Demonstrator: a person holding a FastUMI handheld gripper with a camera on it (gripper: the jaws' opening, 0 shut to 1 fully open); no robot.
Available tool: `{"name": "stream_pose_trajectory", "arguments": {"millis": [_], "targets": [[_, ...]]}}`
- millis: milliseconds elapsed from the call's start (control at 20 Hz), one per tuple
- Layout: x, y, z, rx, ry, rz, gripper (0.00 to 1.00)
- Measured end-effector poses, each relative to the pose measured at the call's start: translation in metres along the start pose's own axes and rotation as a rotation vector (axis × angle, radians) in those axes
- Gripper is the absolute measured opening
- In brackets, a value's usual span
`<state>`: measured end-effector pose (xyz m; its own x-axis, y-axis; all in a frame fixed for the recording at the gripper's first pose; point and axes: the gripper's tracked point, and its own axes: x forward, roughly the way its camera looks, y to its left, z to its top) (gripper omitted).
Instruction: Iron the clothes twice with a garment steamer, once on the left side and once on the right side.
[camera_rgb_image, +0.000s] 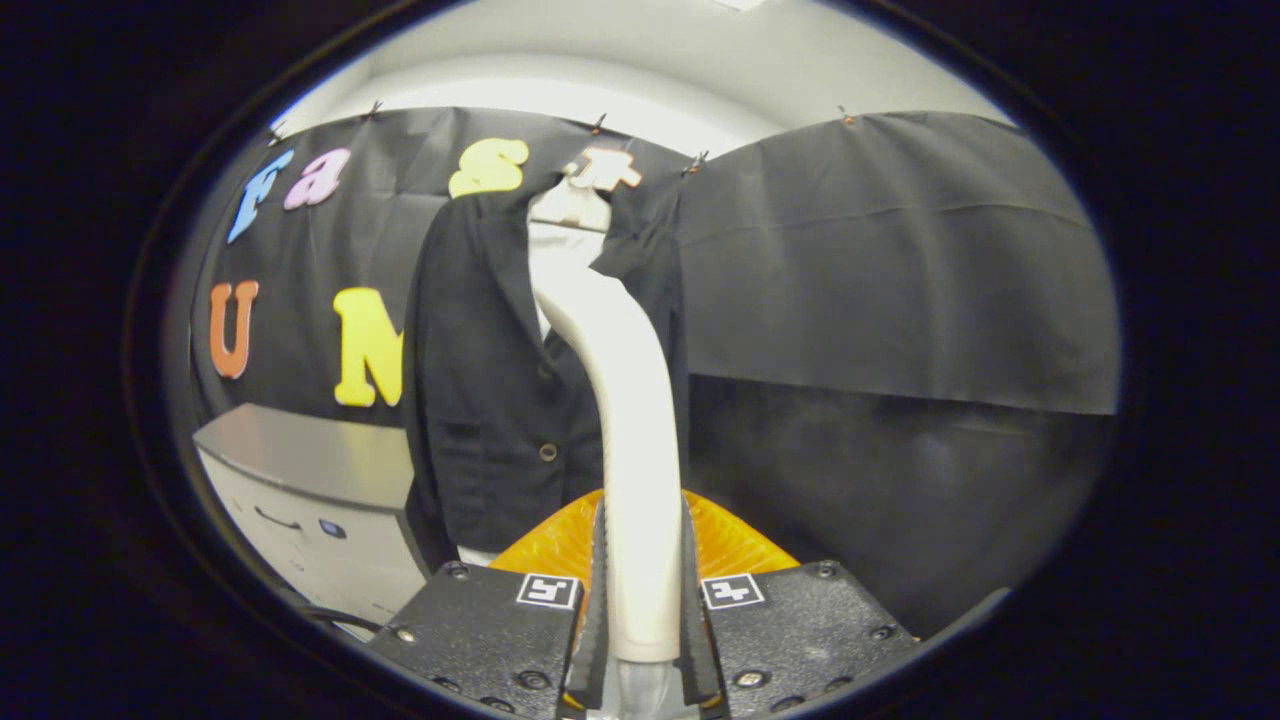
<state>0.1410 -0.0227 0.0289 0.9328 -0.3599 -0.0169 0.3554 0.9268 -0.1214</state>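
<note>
The long white plastic steamer (625, 380) is squeezed by the gripper (642, 590), its head held high against the dark hanging jacket (490, 400).

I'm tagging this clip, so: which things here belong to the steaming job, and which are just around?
Job: gripper, jaws shut on the garment steamer; black jacket hanging just beyond its head.
Around: grey cabinet beside the jacket; orange object behind the jaws.

The hand-held gripper (641, 600) points forward and level, its two fingers (598, 600) upright and parallel, drawn in close and both pressing the steamer handle (630, 420) between them
</note>
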Motion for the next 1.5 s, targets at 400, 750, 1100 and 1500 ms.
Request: {"name": "stream_pose_trajectory", "arguments": {"millis": [400,750,1100,1500], "targets": [[0.074,-0.057,0.085,0.147,-0.139,-0.036,0.32],[0.149,-0.060,0.134,0.121,-0.224,0.011,0.32],[0.204,-0.029,0.143,0.044,-0.234,0.050,0.32],[0.219,-0.011,0.107,0.000,-0.173,0.048,0.32]]}}
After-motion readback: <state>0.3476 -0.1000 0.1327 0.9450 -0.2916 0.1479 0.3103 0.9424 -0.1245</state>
